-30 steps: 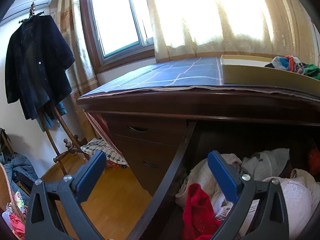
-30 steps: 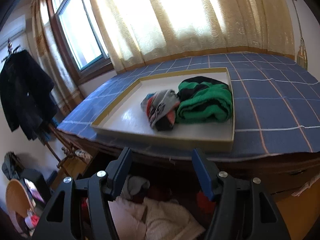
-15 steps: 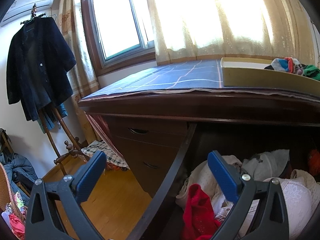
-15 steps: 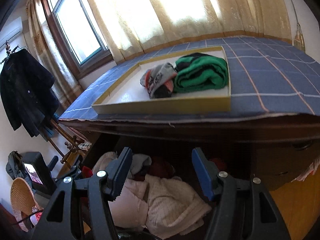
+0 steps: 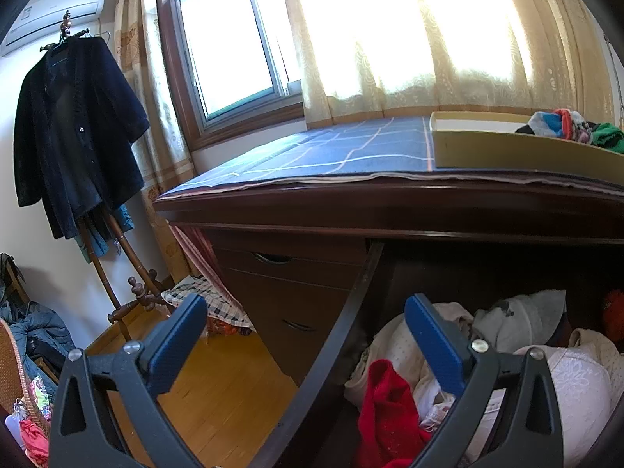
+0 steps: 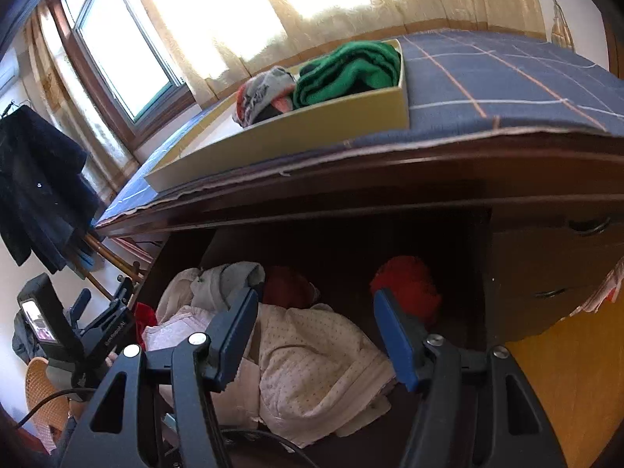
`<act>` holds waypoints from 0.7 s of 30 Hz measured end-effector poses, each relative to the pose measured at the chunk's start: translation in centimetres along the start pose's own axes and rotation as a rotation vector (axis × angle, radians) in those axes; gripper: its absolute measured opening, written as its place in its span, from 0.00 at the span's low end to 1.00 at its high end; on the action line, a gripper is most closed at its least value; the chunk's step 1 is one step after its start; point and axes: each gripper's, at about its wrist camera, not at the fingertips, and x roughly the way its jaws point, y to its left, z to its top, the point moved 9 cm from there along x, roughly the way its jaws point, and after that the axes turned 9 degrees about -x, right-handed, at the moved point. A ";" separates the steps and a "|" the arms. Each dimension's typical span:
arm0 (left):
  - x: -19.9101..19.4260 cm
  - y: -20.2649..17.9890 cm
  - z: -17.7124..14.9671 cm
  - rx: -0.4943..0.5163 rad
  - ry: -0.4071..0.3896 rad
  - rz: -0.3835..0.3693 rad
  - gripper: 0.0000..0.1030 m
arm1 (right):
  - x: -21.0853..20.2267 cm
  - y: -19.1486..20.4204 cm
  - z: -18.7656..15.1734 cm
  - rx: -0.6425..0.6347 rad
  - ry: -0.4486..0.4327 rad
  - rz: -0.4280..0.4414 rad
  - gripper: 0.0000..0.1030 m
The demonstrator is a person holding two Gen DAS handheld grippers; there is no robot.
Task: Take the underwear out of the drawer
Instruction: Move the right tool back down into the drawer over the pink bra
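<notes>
Right gripper (image 6: 312, 335): jaws apart, empty, and you have lowered it from bench-top level to just above the open drawer (image 6: 481, 273) | underwear: cream dotted garment (image 6: 312, 355) lies between the jaws, untouched | left gripper (image 5: 308, 345): apart, idle over the drawer's left wall | next: likely descend and close.
</notes>
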 end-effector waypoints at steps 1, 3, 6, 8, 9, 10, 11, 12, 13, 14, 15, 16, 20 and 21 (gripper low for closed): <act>0.0 0.0 0.0 0.001 0.000 0.000 1.00 | 0.1 0.0 -0.2 0.000 0.004 -0.003 0.62; 0.0 0.0 0.0 0.000 0.000 0.000 1.00 | 0.4 -0.1 -0.5 0.001 0.012 -0.007 0.62; 0.0 0.0 0.0 0.000 0.000 0.000 1.00 | 0.8 -0.2 -0.9 0.010 0.025 -0.005 0.62; 0.0 0.0 0.0 -0.001 -0.001 0.001 1.00 | 0.9 -0.2 -1.2 0.019 0.035 0.002 0.62; 0.0 0.0 0.0 -0.001 0.000 0.001 1.00 | 0.9 -0.2 -1.4 0.021 0.037 0.004 0.62; 0.0 0.0 0.0 0.000 0.000 0.000 1.00 | 0.9 -0.2 -1.4 0.022 0.039 0.005 0.62; 0.0 0.0 0.0 -0.001 0.000 0.000 1.00 | 0.8 -0.2 -1.6 0.023 0.042 0.006 0.62; 0.0 0.0 0.0 -0.001 0.001 0.000 1.00 | 0.8 -0.2 -1.7 0.024 0.044 0.005 0.62; 0.0 0.0 0.0 -0.001 0.001 -0.001 1.00 | 0.8 -0.2 -1.8 0.024 0.046 0.006 0.62; 0.0 0.0 0.0 -0.002 0.002 -0.002 1.00 | 0.8 -0.2 -2.0 0.023 0.050 0.007 0.62; 0.0 0.0 0.0 -0.003 0.002 -0.002 1.00 | 0.8 -0.1 -2.1 0.020 0.054 0.006 0.62; 0.1 -0.1 -0.1 -0.008 0.004 -0.005 1.00 | 0.7 -0.1 -2.2 0.015 0.057 0.005 0.62; 0.0 -0.1 -0.5 -0.014 0.004 -0.009 1.00 | 0.3 0.7 -2.9 -0.009 0.078 0.021 0.62; 0.0 -0.1 -0.4 -0.011 0.004 -0.008 1.00 | 0.3 1.0 -3.0 -0.014 0.083 0.031 0.62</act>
